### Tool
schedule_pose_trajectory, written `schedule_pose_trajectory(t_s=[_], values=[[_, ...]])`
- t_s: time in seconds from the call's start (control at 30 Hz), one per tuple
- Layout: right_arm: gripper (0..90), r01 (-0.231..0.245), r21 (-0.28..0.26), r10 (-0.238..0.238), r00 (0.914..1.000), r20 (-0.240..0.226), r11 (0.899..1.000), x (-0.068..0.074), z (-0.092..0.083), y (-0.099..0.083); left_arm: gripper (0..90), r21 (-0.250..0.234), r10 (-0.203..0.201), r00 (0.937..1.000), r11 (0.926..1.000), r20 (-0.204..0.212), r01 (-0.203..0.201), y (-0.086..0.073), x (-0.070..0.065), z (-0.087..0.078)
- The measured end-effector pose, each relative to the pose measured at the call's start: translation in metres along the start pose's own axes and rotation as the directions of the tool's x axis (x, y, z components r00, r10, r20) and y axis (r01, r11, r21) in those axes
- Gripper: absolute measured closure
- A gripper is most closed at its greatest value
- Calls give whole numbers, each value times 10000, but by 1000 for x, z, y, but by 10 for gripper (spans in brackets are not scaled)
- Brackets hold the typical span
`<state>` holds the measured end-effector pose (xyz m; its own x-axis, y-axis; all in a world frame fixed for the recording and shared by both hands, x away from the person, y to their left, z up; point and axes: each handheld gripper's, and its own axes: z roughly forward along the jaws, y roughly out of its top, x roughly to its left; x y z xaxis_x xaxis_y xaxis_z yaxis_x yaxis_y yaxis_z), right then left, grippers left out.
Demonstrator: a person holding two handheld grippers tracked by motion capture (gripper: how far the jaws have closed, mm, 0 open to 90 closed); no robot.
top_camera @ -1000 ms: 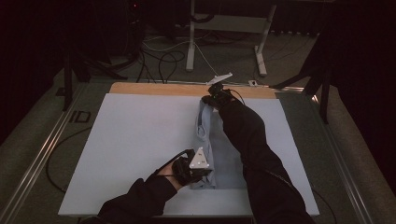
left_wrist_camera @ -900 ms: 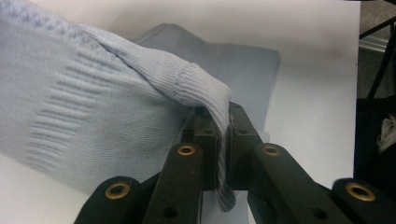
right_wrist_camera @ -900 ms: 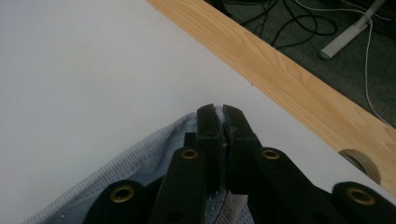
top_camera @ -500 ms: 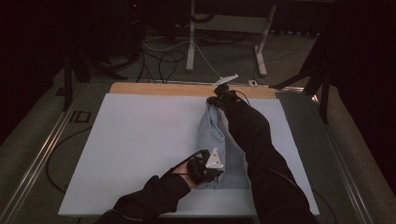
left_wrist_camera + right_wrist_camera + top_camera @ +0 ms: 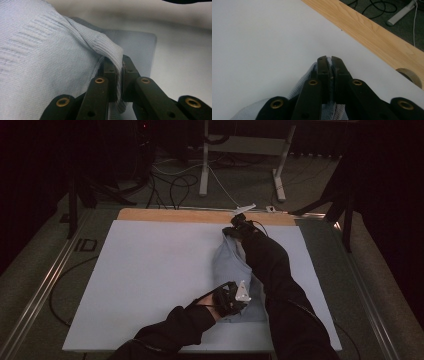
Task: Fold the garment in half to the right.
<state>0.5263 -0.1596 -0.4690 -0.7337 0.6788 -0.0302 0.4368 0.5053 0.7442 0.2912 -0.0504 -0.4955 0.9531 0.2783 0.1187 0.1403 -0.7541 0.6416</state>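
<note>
A: How are the two arms set?

B: The person's right arm stretches long across the white sheet point(image 5: 150, 280), dark sleeve nearly straight, with the right gripper point(image 5: 239, 226) at the far end, close to the wooden strip point(image 5: 175, 215) along the table's back edge. The left arm is bent, coming in from the near edge, and the left gripper point(image 5: 235, 296) sits close to the person, its grey plate facing up.

A: And the jaws?

B: Both are pinched narrow on cloth. In the left gripper view the black fingers point(image 5: 110, 72) clamp a ribbed hem of the light blue knit garment point(image 5: 42, 57); the fabric rises from between them and drapes away up and to the left of the tips. In the right gripper view the fingers point(image 5: 323, 67) are closed on a thin edge of the same knit, which bunches below and behind them.

A: Where does the garment lie?

B: From above, the garment point(image 5: 227, 262) runs as a narrow band between the two grippers, beside the right sleeve, held at each end. Ahead of the right fingertips is bare white sheet, then the wooden strip.
</note>
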Motion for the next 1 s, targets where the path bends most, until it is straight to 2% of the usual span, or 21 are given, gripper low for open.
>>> schedule_pose_trajectory(t_s=[0.27,0.33,0.37,0.47,0.53,0.6,0.67,0.7,0.8,0.9,1.0], values=[[856,-184,80,184,9998,19,9998,-7,1,-8,867,142,-25,9999,9999,103,23,5,1,12],[828,-253,53,252,9997,58,9997,-10,-1,-12,866,161,-20,9999,9999,151,18,5,1,14],[772,-338,9,338,9994,89,9994,-11,-2,-14,866,199,-9,9999,9998,169,6,5,1,15],[507,-492,-18,492,9983,321,9988,-15,-7,-18,865,253,27,9997,9997,247,-33,6,-1,18],[371,-563,-17,564,9975,418,9984,-16,-12,-20,864,341,54,9996,9994,283,-63,7,-2,19],[240,-816,-92,819,9959,386,9966,-20,-16,-22,864,384,52,9995,9992,312,-64,8,-1,21],[146,-1051,-259,1056,9942,197,9941,-23,-21,-24,862,389,26,9993,9992,366,-40,9,-2,21],[115,-1132,-335,1132,9936,-20,9930,-25,-24,-26,861,393,6,9992,9992,409,-22,10,-2,22],[97,-1549,-705,1524,9875,-406,9854,-29,-34,-29,838,312,52,9982,9995,592,-71,12,-6,21],[97,-1632,-727,1611,9864,-327,9839,-30,-40,-31,823,389,120,9977,9991,673,-147,16,-9,24],[97,-1533,-657,1513,9879,-349,9860,-28,-43,-31,786,382,145,9955,9991,932,-182,20,-12,27]])
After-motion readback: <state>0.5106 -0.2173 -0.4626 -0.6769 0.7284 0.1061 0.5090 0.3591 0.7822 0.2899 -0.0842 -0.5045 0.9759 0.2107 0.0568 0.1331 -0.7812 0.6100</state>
